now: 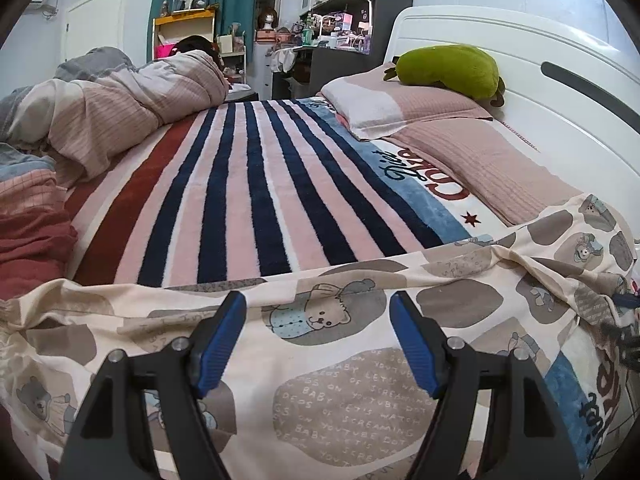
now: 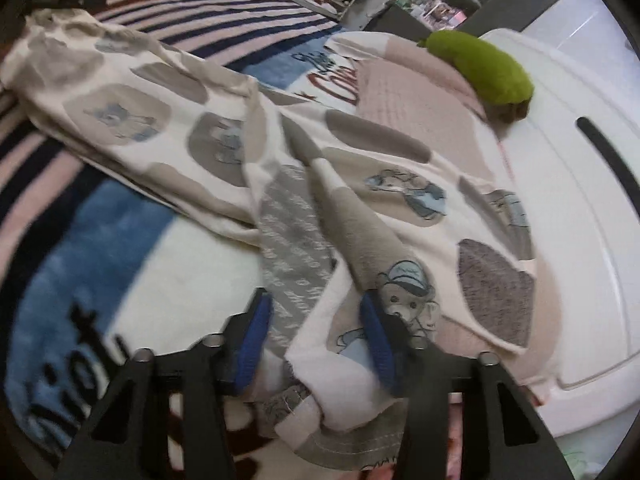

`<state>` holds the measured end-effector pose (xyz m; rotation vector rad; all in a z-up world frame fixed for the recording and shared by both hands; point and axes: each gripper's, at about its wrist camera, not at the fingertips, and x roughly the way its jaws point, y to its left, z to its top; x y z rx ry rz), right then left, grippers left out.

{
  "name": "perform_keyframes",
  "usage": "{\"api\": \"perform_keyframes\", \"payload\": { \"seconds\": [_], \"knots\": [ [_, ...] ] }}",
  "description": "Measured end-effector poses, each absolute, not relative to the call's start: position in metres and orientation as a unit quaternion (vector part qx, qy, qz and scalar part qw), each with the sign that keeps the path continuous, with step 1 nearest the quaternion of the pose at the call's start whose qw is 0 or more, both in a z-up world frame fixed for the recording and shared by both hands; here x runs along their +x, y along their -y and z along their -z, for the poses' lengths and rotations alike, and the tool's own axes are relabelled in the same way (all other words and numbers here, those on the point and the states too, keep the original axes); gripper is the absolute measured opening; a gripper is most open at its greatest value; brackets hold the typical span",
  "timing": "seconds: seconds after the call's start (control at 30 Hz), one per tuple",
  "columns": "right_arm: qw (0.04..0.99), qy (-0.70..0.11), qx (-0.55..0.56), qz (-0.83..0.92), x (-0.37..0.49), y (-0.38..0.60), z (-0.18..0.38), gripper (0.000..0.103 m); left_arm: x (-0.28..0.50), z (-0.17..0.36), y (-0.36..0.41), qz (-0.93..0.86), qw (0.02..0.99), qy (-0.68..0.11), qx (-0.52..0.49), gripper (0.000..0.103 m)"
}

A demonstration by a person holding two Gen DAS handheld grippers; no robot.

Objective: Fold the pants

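- Lengthwise, the pants (image 1: 340,360) stretch across the striped blanket (image 1: 248,184), waistband end toward the white headboard (image 2: 560,240).
- Right gripper (image 2: 316,340) sits nearer that end, jaws parted around cloth, not pinching.
- Left gripper (image 1: 316,344) hovers agape over a leg.

The pants (image 1: 340,360) are cream cotton, pajama-type, covered in grey and taupe blobs with little cartoon bears and some printed text patches. They're spread out lengthwise across the near edge of a striped blanket (image 1: 248,184), not flat at all, lots of wrinkles and a ridge of bunched fabric. In the right wrist view the pants (image 2: 208,128) run diagonally, one leg stretched off to the upper left, the other part draped over toward a pink pillow (image 2: 416,92), with the fabric crumpled and overlapping down near the bottom.
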<state>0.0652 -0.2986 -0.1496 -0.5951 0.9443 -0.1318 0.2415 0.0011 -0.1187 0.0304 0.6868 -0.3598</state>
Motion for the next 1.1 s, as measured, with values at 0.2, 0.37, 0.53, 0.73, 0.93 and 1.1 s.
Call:
{"api": "perform_keyframes", "payload": {
  "seconds": [0.2,0.37,0.53,0.73,0.93,1.1],
  "knots": [
    [0.865,-0.429,-0.246,0.083,0.07,0.322,0.124,0.004,0.243,0.12,0.001,0.173,0.926,-0.336,0.018,0.071],
    [0.888,-0.421,-0.178,0.055,0.087,0.345,0.084,0.004,0.245,0.121,0.001,0.17,0.926,-0.338,0.021,0.071],
    [0.891,-0.427,-0.142,0.057,0.118,0.371,0.05,0.004,0.248,0.125,-0.001,0.165,0.925,-0.342,0.02,0.071],
    [0.88,-0.46,-0.105,0.052,0.158,0.401,0.048,0.005,0.253,0.13,-0.002,0.159,0.923,-0.348,0.024,0.071],
    [0.874,-0.473,-0.06,0.095,0.181,0.436,0.048,0.021,0.257,0.136,-0.002,0.153,0.921,-0.357,0.029,0.071],
    [0.891,-0.427,-0.093,0.119,0.171,0.43,0.027,0.04,0.257,0.136,-0.003,0.152,0.921,-0.356,0.029,0.071]
  ]
}}
